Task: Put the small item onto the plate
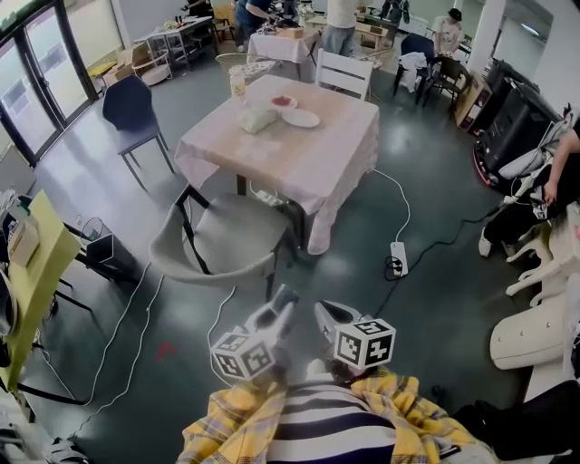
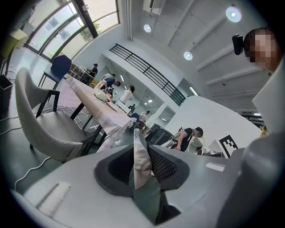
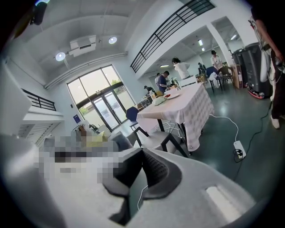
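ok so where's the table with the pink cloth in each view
head view: upper centre, table seen from above.
left gripper view: left of centre, table seen edge-on, beyond the small item.
right gripper view: right of centre, table seen from the side.
shared landmark: grey chair pushed up to the table's near side; it shows at far left in the left gripper view and centre in the right gripper view.

I'm looking at a big open hall, workshop-like: clothed table (image 1: 299,145) at twelve o'clock, glass doors (image 1: 36,72) at ten, power strip (image 1: 399,258) on polished floor (image 1: 435,308) at one, people (image 1: 340,23) at far desks (image 1: 177,36).
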### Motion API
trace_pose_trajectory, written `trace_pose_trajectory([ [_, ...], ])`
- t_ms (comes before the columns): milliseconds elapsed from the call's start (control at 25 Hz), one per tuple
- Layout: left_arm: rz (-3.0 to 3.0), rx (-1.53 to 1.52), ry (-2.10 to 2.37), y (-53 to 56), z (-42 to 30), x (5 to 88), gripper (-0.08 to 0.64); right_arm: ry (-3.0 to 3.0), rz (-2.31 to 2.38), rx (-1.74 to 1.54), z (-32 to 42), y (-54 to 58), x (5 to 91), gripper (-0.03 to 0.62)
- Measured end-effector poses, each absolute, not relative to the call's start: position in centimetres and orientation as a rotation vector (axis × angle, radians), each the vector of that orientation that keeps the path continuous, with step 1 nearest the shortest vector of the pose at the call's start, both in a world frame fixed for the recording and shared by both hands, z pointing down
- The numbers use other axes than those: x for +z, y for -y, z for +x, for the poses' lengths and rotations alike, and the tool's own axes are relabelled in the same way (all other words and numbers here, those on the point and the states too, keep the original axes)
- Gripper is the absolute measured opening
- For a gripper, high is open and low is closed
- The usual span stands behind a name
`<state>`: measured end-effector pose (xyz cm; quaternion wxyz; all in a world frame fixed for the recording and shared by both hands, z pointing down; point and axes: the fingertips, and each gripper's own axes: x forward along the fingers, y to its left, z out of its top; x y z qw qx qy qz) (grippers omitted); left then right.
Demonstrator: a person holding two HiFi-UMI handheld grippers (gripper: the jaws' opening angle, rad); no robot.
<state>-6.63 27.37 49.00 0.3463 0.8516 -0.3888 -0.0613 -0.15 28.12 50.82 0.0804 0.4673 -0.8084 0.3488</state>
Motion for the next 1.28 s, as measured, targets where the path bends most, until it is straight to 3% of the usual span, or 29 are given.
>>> trace_pose_trajectory([
  [480, 2.218, -0.104, 0.99, -24.0, -1.1, 50.0, 0.087, 2.429, 1.373, 1.071, 3.8, -24.3, 51.7, 0.002],
  [1280, 2.166, -0.118, 0.911, -7.4, -0.7, 51.2, 0.087, 2.29, 1.421, 1.13, 5.2, -10.2, 53.7, 0.002],
])
